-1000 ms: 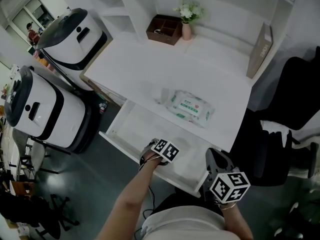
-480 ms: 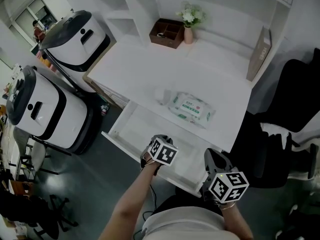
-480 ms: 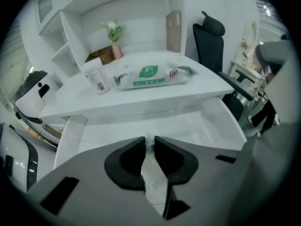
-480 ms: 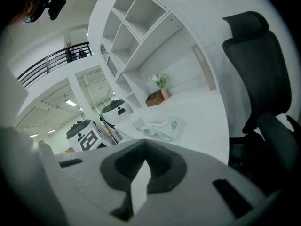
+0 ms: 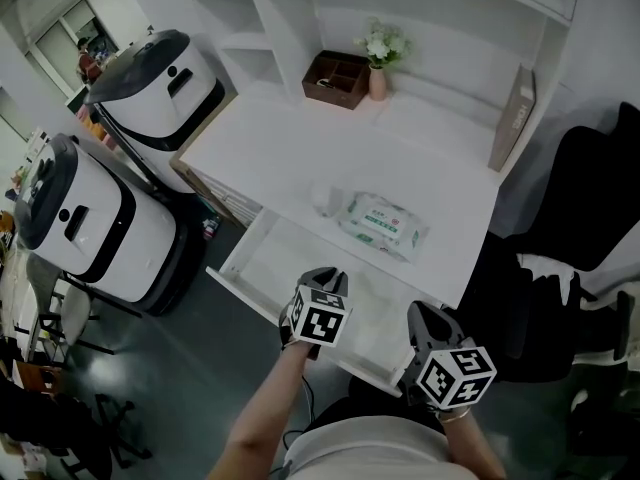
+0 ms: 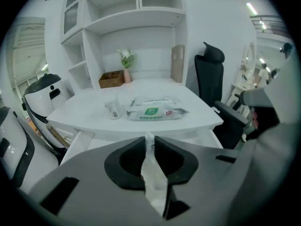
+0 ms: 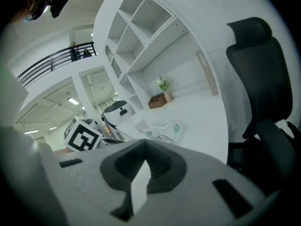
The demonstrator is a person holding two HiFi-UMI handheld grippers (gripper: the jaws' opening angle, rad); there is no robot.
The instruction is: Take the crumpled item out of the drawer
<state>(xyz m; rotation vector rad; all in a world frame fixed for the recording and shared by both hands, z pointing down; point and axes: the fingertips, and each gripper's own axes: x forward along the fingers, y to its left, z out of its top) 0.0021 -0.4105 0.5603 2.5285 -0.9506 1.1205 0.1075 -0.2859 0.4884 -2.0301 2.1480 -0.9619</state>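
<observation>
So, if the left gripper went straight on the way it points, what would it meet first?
Probably the wipes pack on the desk: the left gripper, shut on the crumpled white item, aims at it, though depth is unclear.

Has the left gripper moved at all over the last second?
Yes. In the head view the left gripper has drawn back toward the person: it now overlaps the front edge of the drawer, where earlier it sat farther inside.

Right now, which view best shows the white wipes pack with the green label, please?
Left gripper view: the white wipes pack appears largest, label facing. Head view shows it smaller, from above; right gripper view, small and blurred.
</observation>
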